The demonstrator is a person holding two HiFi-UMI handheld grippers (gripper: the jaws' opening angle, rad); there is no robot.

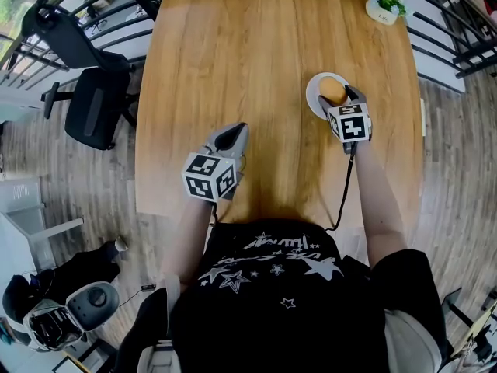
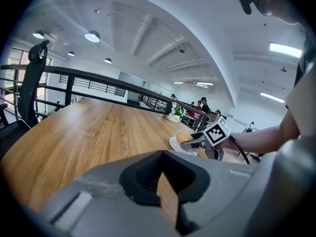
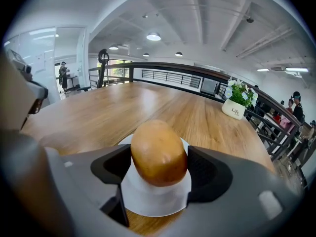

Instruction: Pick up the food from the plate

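Right hand-held gripper (image 3: 159, 169), arm stretched fwd, is angled down, pads pressed on bun (image 3: 159, 149) on plate (image 3: 153, 201); left hand-held gripper (image 1: 231, 134) is held over tabletop (image 1: 256, 53), jaws together.

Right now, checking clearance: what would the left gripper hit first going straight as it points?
Probably the bare wooden table: the left gripper tilts down toward it, the plate off to its right.

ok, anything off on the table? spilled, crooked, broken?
Nothing stands out. The bread roll sits whole on the white plate, with the right gripper closed against its sides. The table shows no spill, and the plant pot stands upright at the far corner.
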